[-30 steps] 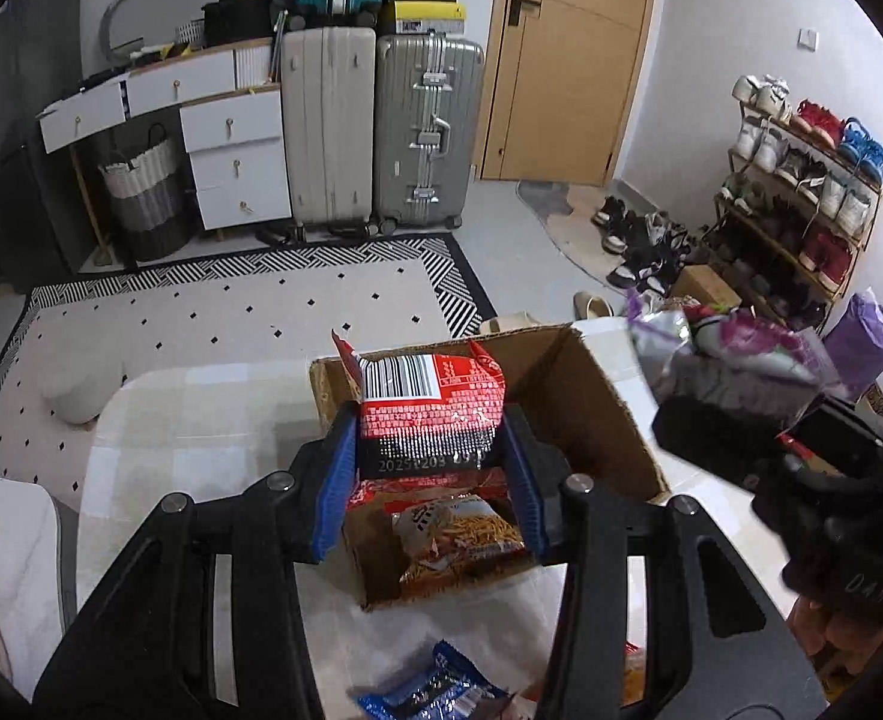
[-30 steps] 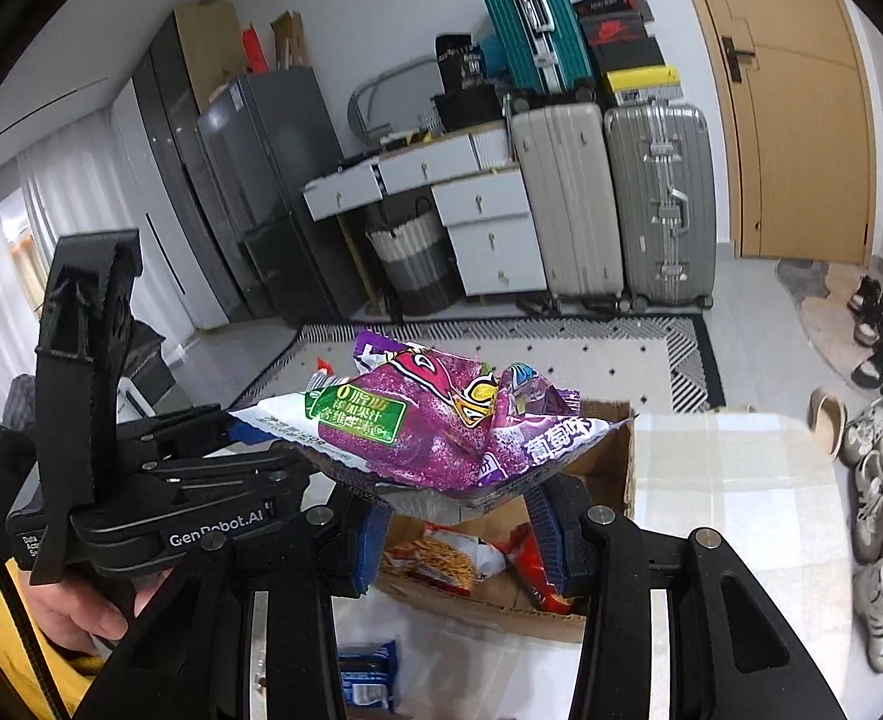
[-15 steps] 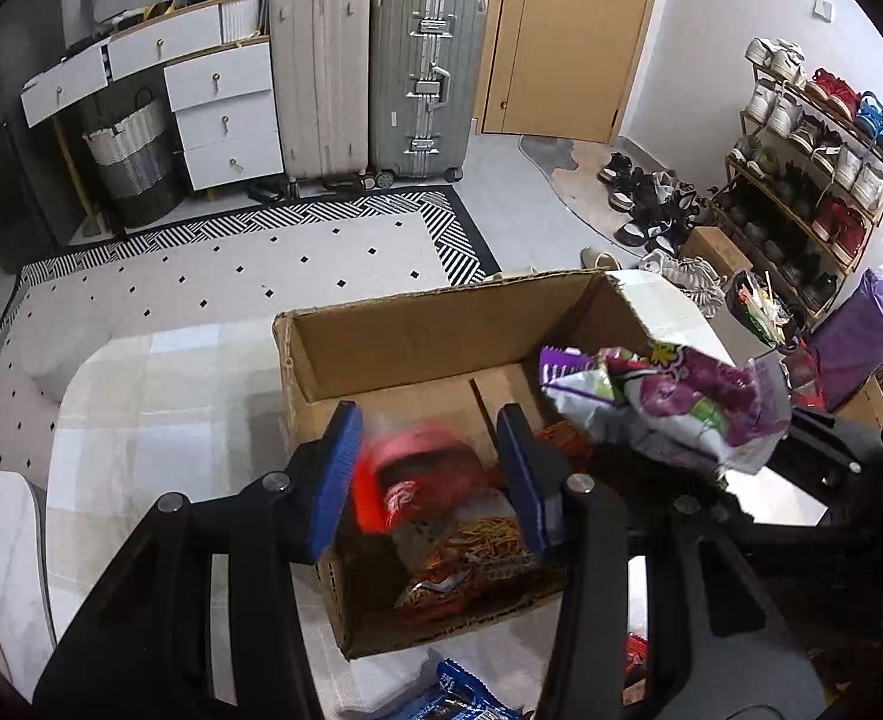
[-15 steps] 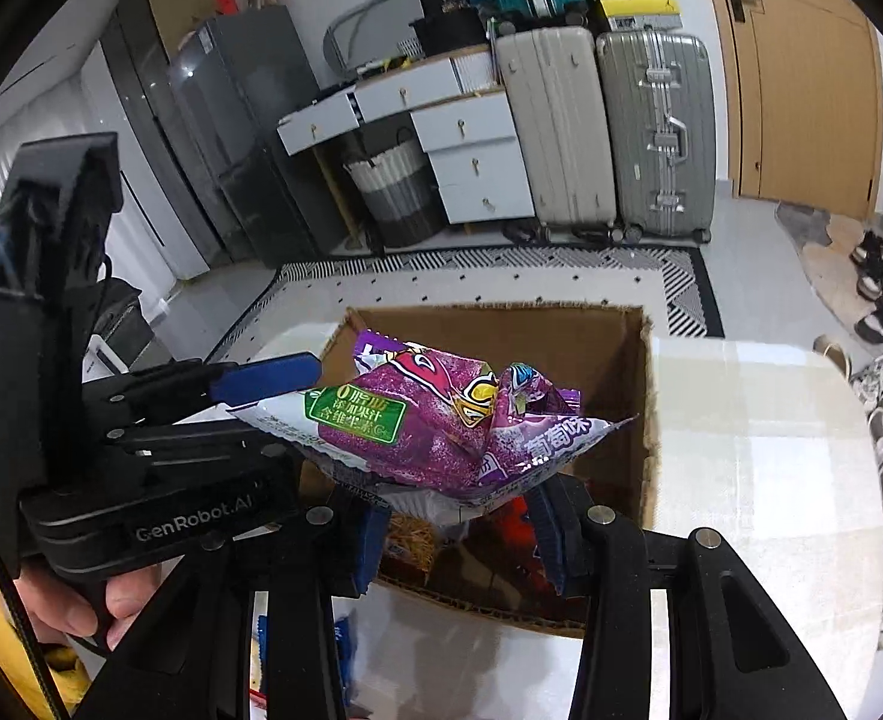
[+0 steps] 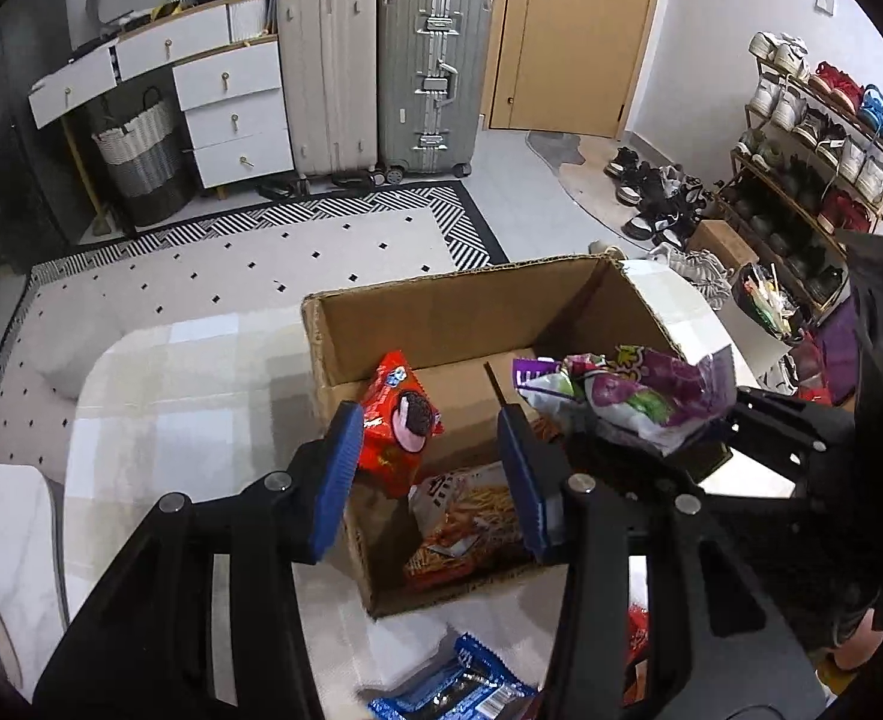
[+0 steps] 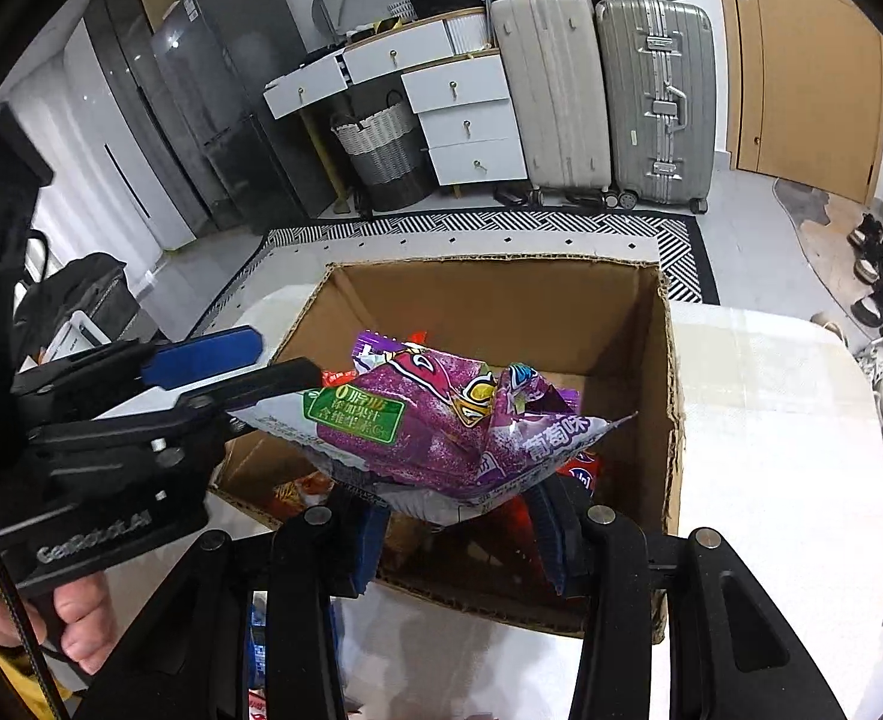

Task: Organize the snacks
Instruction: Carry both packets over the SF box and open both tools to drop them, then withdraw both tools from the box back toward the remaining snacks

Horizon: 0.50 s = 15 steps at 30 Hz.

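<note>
My right gripper (image 6: 459, 525) is pinching the purple snack bag (image 6: 435, 420) by its lower edge, mid-frame over the cardboard box (image 6: 672, 420). The bag looks light, puffy and crinkly, so I judge a seam grip is safest; squeezing the belly could crush what's inside. My left gripper (image 5: 435, 468) stands spread, the red cookie packet (image 5: 398, 420) between its pads but apparently loose, leaning on the box's left wall. That packet seems stiffer, though its contents are breakable.
</note>
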{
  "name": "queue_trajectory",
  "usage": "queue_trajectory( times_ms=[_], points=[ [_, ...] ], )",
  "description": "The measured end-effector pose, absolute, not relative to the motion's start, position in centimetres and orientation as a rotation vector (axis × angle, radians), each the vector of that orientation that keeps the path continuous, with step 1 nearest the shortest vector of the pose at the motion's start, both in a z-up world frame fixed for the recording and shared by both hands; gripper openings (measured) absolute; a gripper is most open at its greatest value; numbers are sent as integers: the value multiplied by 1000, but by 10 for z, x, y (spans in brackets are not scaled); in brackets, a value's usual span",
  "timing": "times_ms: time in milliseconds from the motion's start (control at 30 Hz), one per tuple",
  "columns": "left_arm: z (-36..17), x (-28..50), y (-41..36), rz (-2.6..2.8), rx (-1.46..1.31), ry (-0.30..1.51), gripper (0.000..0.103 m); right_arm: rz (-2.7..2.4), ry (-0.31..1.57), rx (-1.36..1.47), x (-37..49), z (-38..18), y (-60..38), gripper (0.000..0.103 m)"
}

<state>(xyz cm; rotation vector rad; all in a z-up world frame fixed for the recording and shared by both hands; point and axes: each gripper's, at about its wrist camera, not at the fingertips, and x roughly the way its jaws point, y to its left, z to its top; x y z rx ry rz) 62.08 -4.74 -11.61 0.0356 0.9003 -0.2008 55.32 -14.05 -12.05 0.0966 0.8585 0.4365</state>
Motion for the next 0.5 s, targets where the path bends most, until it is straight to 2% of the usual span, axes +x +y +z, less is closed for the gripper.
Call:
queue_trajectory(
  times_ms=[167, 400, 500],
  points=[
    [-103, 586, -44, -157, 47, 889, 55, 451, 862, 124, 549, -119, -142, 46],
    [-81, 554, -43, -134, 83, 871, 57, 455, 816, 170, 532, -102, -154, 48],
    [-69, 538, -43, -120, 90, 853, 63, 458, 791, 173, 520, -90, -156, 48]
  ],
)
